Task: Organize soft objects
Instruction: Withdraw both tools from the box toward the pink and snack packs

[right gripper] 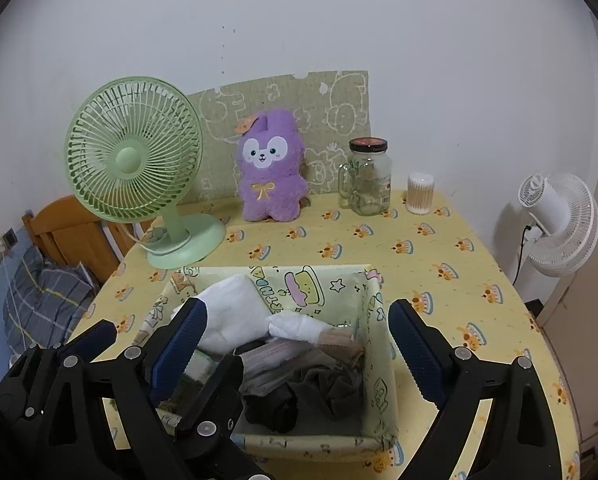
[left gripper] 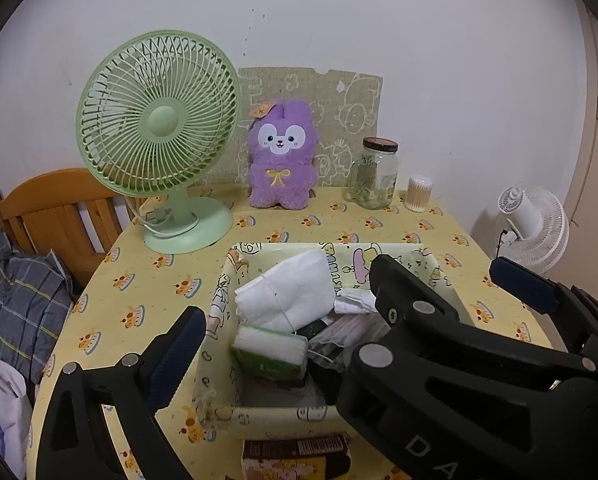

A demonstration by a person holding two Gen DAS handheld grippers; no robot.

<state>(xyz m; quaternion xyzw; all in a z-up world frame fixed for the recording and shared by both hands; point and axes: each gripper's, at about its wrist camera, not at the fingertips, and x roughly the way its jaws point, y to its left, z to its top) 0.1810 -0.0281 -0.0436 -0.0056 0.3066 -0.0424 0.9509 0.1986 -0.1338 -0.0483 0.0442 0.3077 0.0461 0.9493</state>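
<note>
Both my left gripper (left gripper: pixel 283 316) and right gripper (right gripper: pixel 299 328) stand spread and empty over the fabric bin (right gripper: pixel 373 320), whose white cloth (right gripper: pixel 235 316) at 11 o'clock looks light, limp, best pinched mid-fold.

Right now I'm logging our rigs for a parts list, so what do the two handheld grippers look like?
Both are matte black plastic. The left gripper and right gripper each have two angular fingers with ribbed dark blue pads, round silver rivets at the joints and slotted cut-outs. White letters mark one finger in the left view. No cables or sleeves show.
</note>
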